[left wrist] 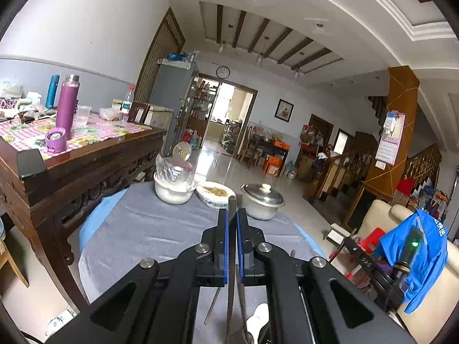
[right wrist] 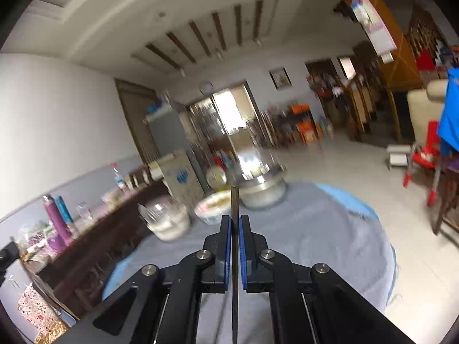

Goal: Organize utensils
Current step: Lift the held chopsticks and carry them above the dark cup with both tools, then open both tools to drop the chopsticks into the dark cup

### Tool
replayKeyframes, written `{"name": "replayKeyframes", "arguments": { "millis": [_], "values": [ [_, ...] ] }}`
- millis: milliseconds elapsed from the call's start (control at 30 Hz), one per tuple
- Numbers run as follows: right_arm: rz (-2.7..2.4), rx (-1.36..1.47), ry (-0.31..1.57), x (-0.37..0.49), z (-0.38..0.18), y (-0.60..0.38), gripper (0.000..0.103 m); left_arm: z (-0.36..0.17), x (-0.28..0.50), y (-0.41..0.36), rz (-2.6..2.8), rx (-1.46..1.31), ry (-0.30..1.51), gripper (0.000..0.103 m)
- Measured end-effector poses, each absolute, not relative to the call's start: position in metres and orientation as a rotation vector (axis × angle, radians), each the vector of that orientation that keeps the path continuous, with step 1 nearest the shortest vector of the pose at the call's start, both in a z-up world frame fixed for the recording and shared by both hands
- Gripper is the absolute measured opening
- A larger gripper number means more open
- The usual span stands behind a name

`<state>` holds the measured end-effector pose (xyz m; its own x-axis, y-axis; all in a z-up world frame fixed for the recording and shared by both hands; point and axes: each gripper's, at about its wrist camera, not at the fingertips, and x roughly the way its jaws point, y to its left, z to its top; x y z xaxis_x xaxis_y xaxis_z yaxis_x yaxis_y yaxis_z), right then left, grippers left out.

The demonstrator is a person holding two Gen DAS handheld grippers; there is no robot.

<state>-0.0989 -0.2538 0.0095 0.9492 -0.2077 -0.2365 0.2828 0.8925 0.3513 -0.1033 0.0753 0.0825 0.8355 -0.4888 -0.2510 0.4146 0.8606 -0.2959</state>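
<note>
In the left wrist view my left gripper [left wrist: 232,212] is shut on a thin dark chopstick [left wrist: 231,258] whose tip pokes out past the fingertips. Under that gripper a loose brown chopstick [left wrist: 213,304] and a white spoon [left wrist: 258,319] lie on the grey tablecloth [left wrist: 149,229]. In the blurred right wrist view my right gripper [right wrist: 235,218] is shut on another thin dark chopstick [right wrist: 234,258], held above the grey tablecloth [right wrist: 315,243]. Neither gripper shows in the other's view.
At the table's far side stand a white bowl under a clear cover [left wrist: 173,183], a film-covered plate of food [left wrist: 215,193] and a lidded metal pot [left wrist: 262,200]. A dark wooden sideboard [left wrist: 71,177] with bottles is at the left. A sofa with blue cloth [left wrist: 416,252] is at the right.
</note>
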Motion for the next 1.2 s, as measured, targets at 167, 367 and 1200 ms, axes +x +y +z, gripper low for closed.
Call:
{"name": "replayKeyframes", "arguments": {
  "millis": [167,367,1200],
  "values": [
    [-0.202,0.354,0.090,-0.117,0.046,-0.230,0.006,0.101,-0.112,0.077,-0.503,-0.257,0.297,0.005],
    [-0.115,0.332,0.046,-0.126,0.071,-0.200,0.006,0.112,-0.112,0.069,-0.532,-0.275,0.275,0.005],
    [0.014,0.170,0.297,-0.131,0.017,-0.137,0.006,0.047,-0.101,0.028,-0.570,-0.195,0.423,0.005]
  ]
}}
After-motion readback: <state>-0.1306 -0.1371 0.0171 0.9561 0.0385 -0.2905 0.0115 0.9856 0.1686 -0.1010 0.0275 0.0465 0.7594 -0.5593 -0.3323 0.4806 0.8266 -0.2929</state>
